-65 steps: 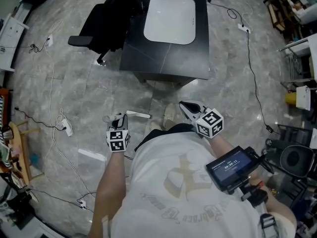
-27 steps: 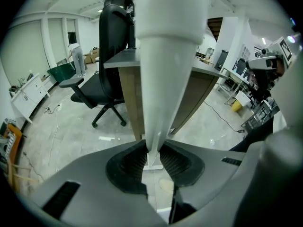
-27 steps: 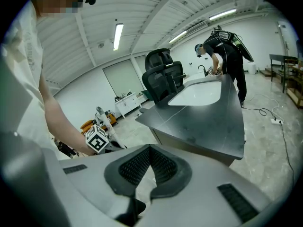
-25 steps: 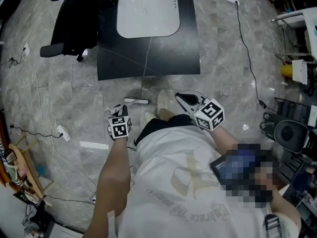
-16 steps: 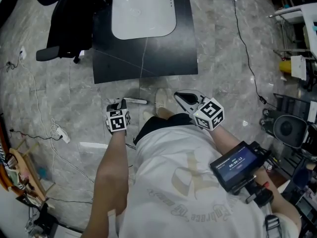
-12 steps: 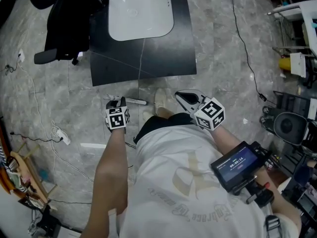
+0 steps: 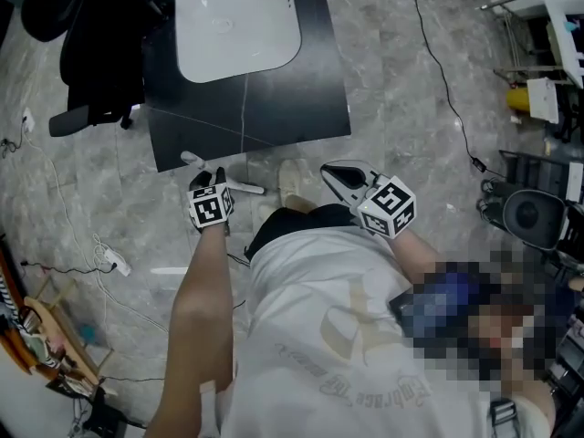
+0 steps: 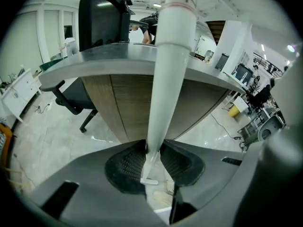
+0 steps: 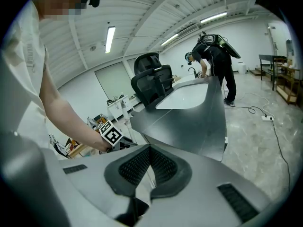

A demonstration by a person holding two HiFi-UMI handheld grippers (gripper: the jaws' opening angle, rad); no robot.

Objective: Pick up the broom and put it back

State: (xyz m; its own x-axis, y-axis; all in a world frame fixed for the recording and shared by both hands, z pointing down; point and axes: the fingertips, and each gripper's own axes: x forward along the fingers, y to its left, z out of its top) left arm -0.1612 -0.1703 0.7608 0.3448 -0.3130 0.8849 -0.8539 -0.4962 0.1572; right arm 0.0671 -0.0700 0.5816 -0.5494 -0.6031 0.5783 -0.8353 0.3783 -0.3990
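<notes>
A white broom handle [image 8: 165,79] stands nearly upright between the pads of my left gripper [image 8: 152,148], which is shut on it. Its small white foot [image 8: 149,181] shows far below, near the floor. In the head view my left gripper [image 7: 213,179] is at the near edge of the black desk [image 7: 274,108], with the handle's top [image 7: 189,160] beside it and a white bar [image 7: 245,188] on the floor just right of it. My right gripper [image 7: 338,173] hovers in front of the person's body, shut with nothing in it; its pads [image 9: 163,167] meet.
The desk carries a white mat [image 7: 237,21]; a black office chair [image 7: 87,53] stands at its left. Cables and a power strip [image 7: 114,261] lie on the floor at the left, racks and gear [image 7: 534,217] at the right. A person [image 9: 215,56] bends over the desk's far end.
My left gripper has moved with the broom up the picture, to the desk's near edge. The right gripper has kept its place.
</notes>
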